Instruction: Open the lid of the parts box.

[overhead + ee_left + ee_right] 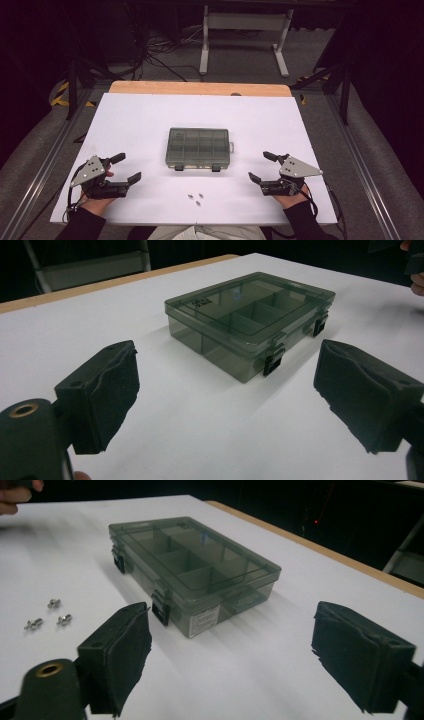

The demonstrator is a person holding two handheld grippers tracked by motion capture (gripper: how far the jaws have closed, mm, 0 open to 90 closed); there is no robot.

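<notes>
A: We note the box [199,147] mid-table, lid shut, both near latches [271,365] down. Three screws [195,198] lie loose, just near of it.

B: Our left gripper [126,168] and right gripper [262,166] flank the box, well apart from it, jaws wide, holding nothing.

A: Risk as we see it: the box looks light, so prying one latch may slide or tip it unless the other gripper braces it. A low sweep could scatter the screws

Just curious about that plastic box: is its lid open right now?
No, the organizer box sits with its clear lid flat down and both front latches fastened.
</notes>
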